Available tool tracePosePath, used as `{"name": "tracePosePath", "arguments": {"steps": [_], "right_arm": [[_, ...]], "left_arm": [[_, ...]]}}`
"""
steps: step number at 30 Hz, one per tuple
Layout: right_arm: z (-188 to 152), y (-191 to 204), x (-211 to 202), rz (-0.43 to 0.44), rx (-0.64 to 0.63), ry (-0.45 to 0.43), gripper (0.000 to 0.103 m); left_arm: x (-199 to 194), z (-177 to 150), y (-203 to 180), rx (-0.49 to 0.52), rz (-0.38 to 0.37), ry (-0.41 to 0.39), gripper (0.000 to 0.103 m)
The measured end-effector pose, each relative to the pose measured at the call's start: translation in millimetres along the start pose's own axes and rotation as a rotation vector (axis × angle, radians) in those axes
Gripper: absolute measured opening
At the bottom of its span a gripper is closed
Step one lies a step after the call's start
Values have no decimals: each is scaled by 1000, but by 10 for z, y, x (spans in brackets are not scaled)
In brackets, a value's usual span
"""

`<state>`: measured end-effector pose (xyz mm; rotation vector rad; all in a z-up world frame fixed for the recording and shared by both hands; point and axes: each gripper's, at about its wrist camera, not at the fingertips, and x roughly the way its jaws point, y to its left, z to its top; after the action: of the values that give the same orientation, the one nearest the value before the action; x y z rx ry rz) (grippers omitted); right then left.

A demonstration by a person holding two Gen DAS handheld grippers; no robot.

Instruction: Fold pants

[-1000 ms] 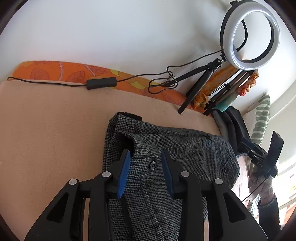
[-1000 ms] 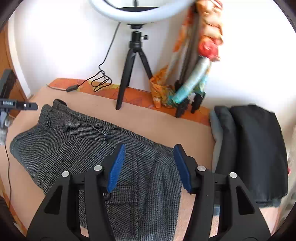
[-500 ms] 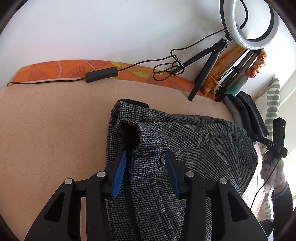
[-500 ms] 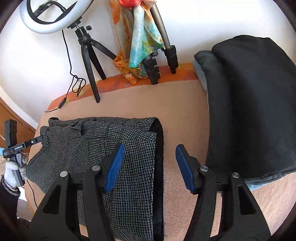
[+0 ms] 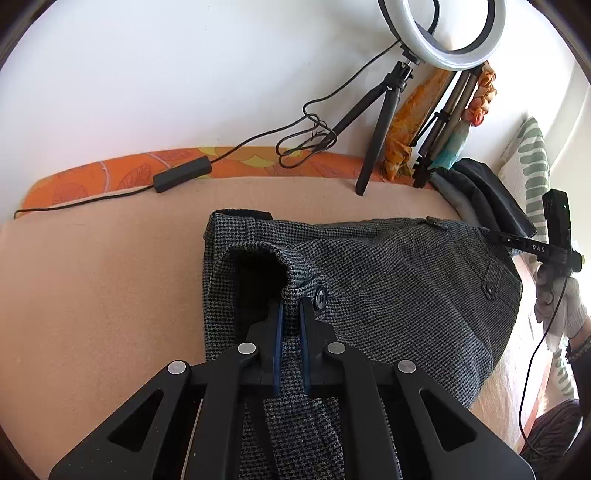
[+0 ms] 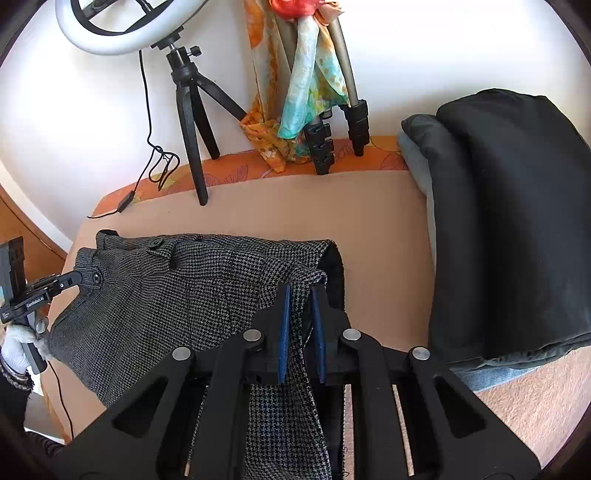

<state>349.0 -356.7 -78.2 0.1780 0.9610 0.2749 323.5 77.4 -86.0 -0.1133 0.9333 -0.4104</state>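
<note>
You are clamping the pants [image 5: 388, 280] with both grippers at once. Your left gripper [image 5: 290, 314] has just been closing and is now pinching the waistband fabric beside the dark button [image 5: 320, 298]; your right gripper [image 6: 300, 295] has just been closing too, and is gripping the cloth at the far edge of the garment, next to the dark lining. The pants are lying on the tan blanket [image 5: 92, 280], between the ring light [image 5: 441, 35] at the wall and you, with the black folded stack [image 6: 509, 221] well apart to the right.

What could go wrong, as a guess: each bite looks thin, taken near an edge, so a quick lift could be pulling the cloth out of the pads. The left pads may be holding only the top layer of the waistband, leaving the lower layer dragging and the fold crooked. Lifting one hand faster than the other could be twisting the cloth. A wide swing toward the wall could be catching the cable [image 5: 306, 129] or tipping the light's tripod [image 6: 192, 122].

Counted: one pair of pants, two grippers, one ring light, two tripods, the second [image 6: 332, 122] draped with scarves, and three buttons showing across both views, though some may be the same one.
</note>
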Motion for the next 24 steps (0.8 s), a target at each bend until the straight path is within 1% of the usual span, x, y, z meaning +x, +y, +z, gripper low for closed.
{"name": "tracePosePath", "arguments": {"steps": [2, 4, 5, 6, 7, 8, 9, 10, 11, 12, 13, 14, 16, 18, 19, 20, 22, 24], "right_arm": [[11, 2, -41, -2, -5, -9, 12], [19, 12, -37, 8, -12, -2, 12], [21, 17, -20, 3, -15, 7, 16], [21, 14, 2, 3, -11, 16, 16], [16, 6, 32, 11, -2, 28, 27], [7, 2, 66, 19, 7, 42, 30], [-4, 7, 85, 14, 7, 40, 30], [-18, 24, 103, 4, -3, 39, 29], [-32, 46, 112, -2, -13, 35, 16], [-45, 62, 114, -10, -21, 31, 10], [-50, 75, 117, -14, -25, 33, 10], [-54, 78, 99, -21, -25, 24, 6], [-41, 69, 3, -10, -13, -8, 5], [7, 63, -140, 3, -10, -51, 5], [43, 64, -213, 12, -13, -72, 4], [87, 73, -271, 19, -15, -88, 4], [186, 105, -342, 10, -31, -117, 4], [298, 132, -334, -3, -48, -135, 4]], "left_arm": [[-29, 16, 21, -15, -10, -11, 6], [-17, 24, 30, -24, -24, -3, 6], [8, 27, 35, -34, -32, 8, 7], [42, 30, 55, -51, -43, 24, 9], [77, 30, 72, -68, -38, 38, 11], [102, 20, 82, -77, -28, 48, 13], [120, 14, 86, -79, -25, 45, 13], [123, 4, 79, -73, -22, 35, 13], [108, -8, 62, -59, -19, 16, 11], [92, -17, 45, -45, -24, -2, 7], [68, -20, 39, -41, -26, -15, 7], [29, -18, 51, -54, -27, -34, 6], [-82, 14, 117, -95, -51, -75, 6], [-195, 85, 209, -149, -103, -108, 6], [-244, 136, 242, -167, -114, -122, 6], [-282, 191, 264, -174, -120, -132, 6], [-312, 315, 283, -168, -109, -151, 6], [-285, 433, 306, -168, -99, -157, 6]]}}
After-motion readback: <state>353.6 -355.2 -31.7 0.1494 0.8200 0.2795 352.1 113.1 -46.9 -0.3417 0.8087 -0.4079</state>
